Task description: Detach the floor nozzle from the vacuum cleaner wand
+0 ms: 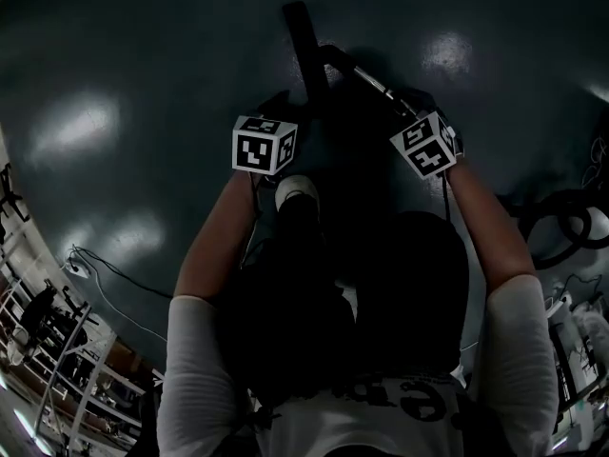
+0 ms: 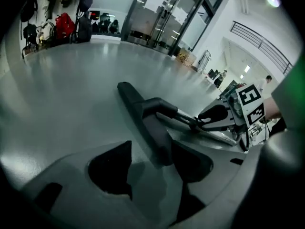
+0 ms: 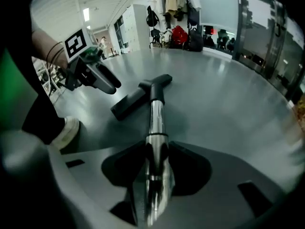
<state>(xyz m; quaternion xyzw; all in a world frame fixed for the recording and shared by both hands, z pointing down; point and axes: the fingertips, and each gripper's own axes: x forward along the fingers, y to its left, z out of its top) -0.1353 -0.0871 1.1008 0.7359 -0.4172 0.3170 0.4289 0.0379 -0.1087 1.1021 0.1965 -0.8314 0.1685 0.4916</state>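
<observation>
Right gripper [image 3: 156, 150] spread astride the wand [image 3: 153, 116]; left gripper [image 2: 152, 150] spread, partly hiding the nozzle [image 2: 136, 109].

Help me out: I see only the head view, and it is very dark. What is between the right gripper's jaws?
Observer: The shiny wand runs between the jaws of the right gripper, which stand apart on either side of it.
Visitor: And the left one?
Observer: The left gripper has its jaws apart around the near end of the black nozzle.
</observation>
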